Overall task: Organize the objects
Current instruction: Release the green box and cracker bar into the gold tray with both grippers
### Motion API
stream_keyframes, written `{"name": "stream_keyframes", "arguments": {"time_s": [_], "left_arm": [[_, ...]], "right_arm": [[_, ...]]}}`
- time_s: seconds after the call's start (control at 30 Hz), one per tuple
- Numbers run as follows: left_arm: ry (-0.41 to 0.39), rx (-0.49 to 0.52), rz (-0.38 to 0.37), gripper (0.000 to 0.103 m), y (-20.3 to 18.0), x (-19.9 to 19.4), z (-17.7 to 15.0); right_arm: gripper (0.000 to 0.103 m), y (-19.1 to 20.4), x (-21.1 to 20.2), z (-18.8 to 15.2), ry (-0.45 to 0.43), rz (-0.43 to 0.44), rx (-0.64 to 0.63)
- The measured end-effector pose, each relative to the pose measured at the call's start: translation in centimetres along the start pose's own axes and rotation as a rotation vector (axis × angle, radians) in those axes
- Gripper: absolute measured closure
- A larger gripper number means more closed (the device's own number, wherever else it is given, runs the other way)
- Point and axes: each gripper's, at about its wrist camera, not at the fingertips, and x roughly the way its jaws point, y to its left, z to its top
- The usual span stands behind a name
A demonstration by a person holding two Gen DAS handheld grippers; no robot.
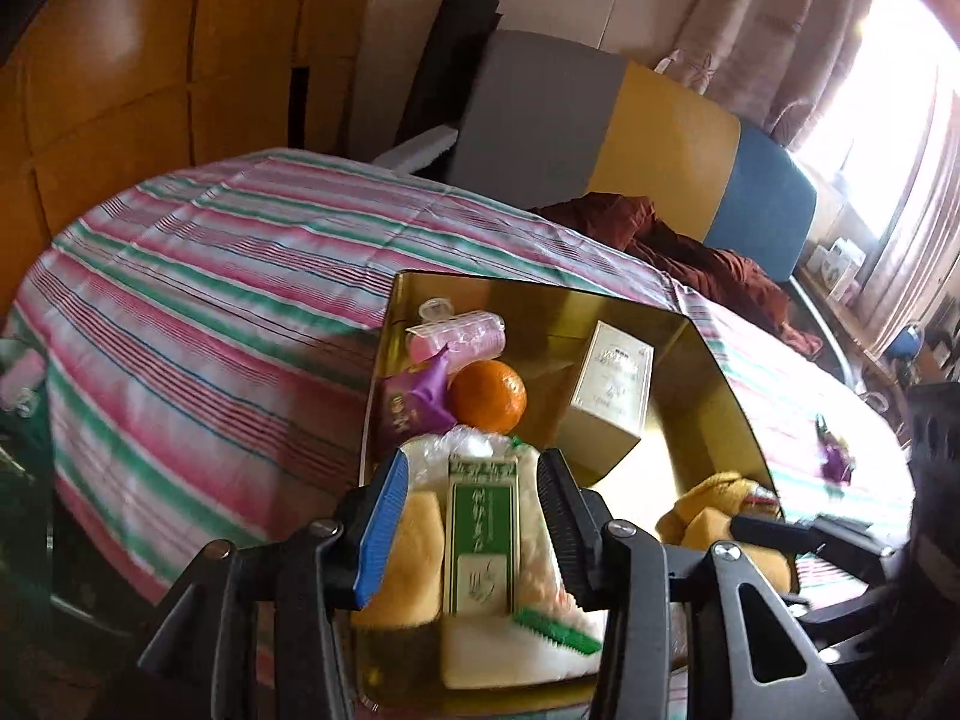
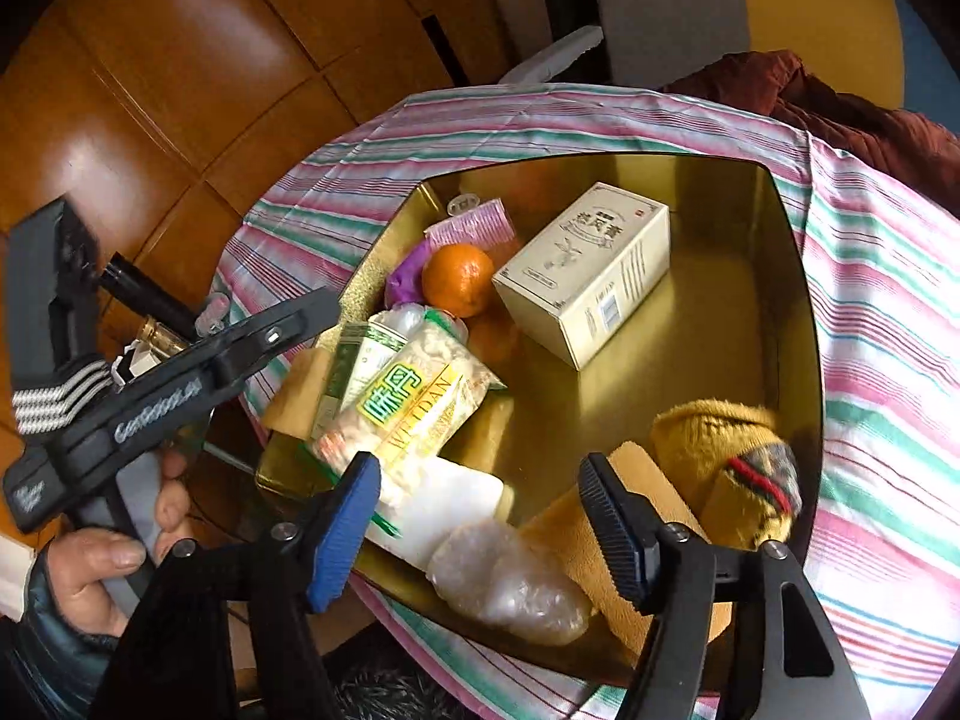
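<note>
A gold tray (image 1: pixel 708 372) (image 2: pixel 798 300) stands on the striped cloth and holds an orange (image 1: pixel 489 396) (image 2: pixel 457 280), a cream box (image 1: pixel 612 390) (image 2: pixel 585 273), a pink hair roller (image 1: pixel 459 333), a purple packet (image 1: pixel 414 405) and a yellow knitted piece (image 2: pixel 720 456). My left gripper (image 1: pixel 474 480) is open, its pads either side of a slim green box (image 1: pixel 483 534) that lies on a snack bag (image 2: pixel 414 396), with gaps on both sides. My right gripper (image 2: pixel 480 468) is open above a clear plastic-wrapped lump (image 2: pixel 510 582) and a white pack (image 2: pixel 444 504).
The striped cloth (image 1: pixel 210 300) covers a round table with wooden floor (image 2: pixel 150 90) beyond its edge. A brown garment (image 1: pixel 690 246) lies behind the tray before a grey, yellow and blue chair back (image 1: pixel 666 144). A hand (image 2: pixel 108 558) grips the left tool's handle. A purple wrapper (image 1: pixel 834 456) lies right of the tray.
</note>
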Motion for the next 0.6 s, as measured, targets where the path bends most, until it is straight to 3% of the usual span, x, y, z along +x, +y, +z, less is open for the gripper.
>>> {"name": "stream_keyframes", "arguments": {"time_s": [0.23,0.6], "left_arm": [[-0.024,0.040,0.032,0.058,-1.2,-1.2,-0.5],[-0.081,0.172,0.052,0.058,-5.5,-3.1,-1.2]], "right_arm": [[0.002,1.1,-1.7,-0.7,-0.076,-0.100,-0.042],[0.000,1.5,-4.6,-1.3,-0.184,-0.224,-0.065]]}}
